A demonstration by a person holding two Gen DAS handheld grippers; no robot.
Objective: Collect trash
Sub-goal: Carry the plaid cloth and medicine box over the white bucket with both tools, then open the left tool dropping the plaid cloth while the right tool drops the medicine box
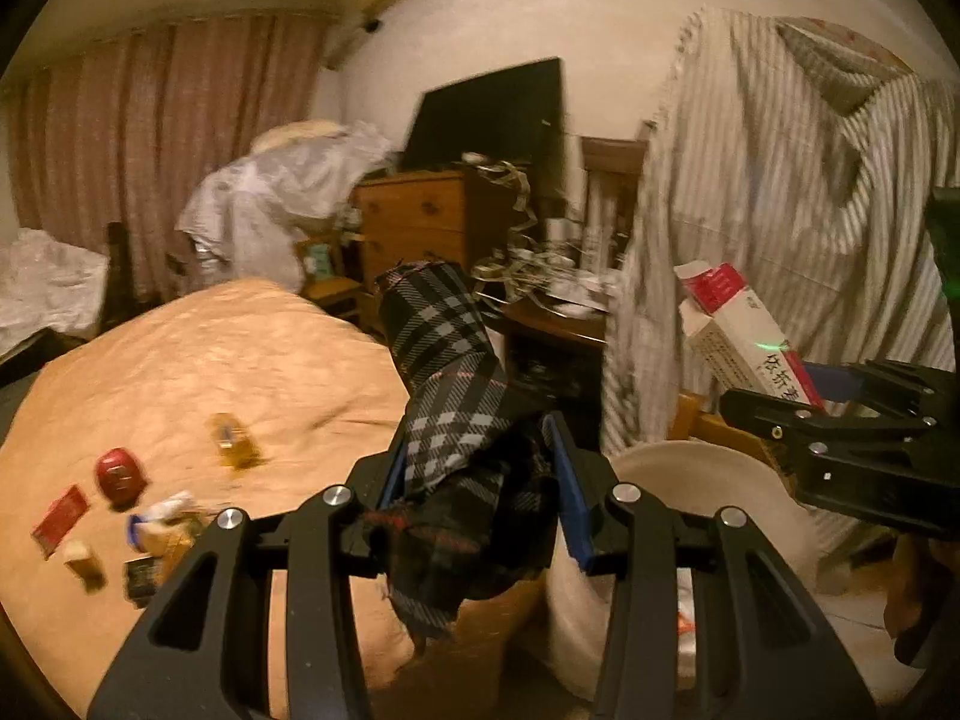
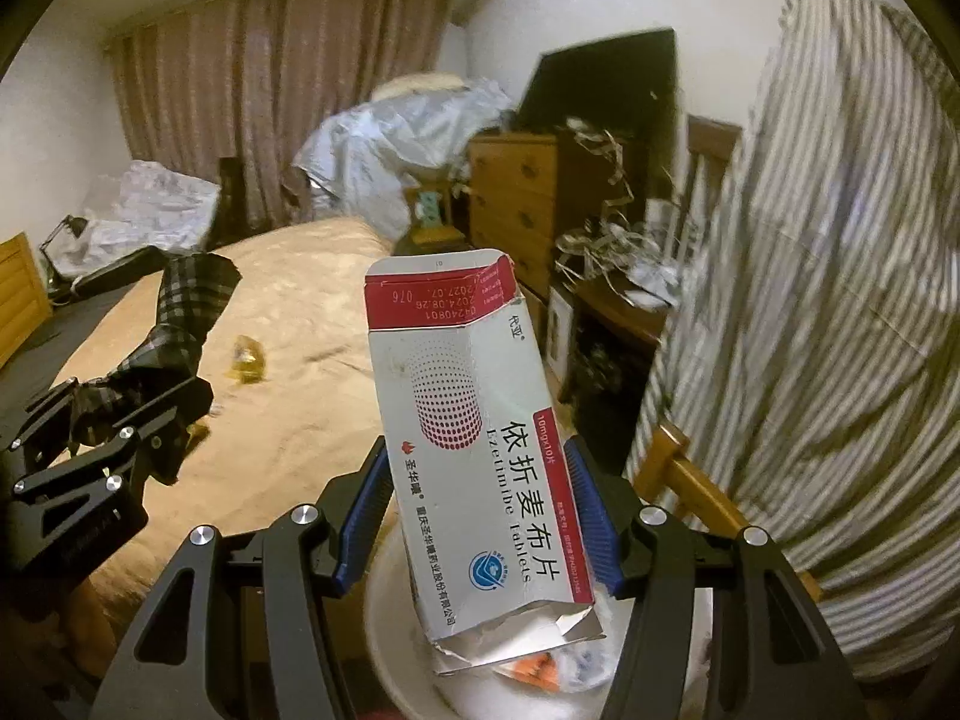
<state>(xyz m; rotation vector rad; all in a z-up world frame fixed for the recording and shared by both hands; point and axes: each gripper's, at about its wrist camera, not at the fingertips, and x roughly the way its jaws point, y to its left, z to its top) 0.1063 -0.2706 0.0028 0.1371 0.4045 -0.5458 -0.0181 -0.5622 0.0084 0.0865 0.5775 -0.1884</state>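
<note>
1. Left claw (image 1: 474,480) is clamped on a plaid cloth (image 1: 447,372) beside the bed (image 1: 210,360).
2. Right claw (image 2: 480,516) grips a pill box (image 2: 474,420) over the white bin (image 2: 396,630).
3. Small trash (image 1: 120,474) lies on the bed.

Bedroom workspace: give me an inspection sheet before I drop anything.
Surface: tan bedspread, rumpled.
Job's things: medicine box over white bin; plaid cloth; small wrappers and packets left on the bed.
Clutter: ribbon tangle on the dark side table.
Grippers: left hand-held gripper shut on plaid cloth; right hand-held gripper shut on medicine box.
Cables: nothing seen.
Surroundings: curtains, wooden dresser, striped sheet draped at right.
</note>
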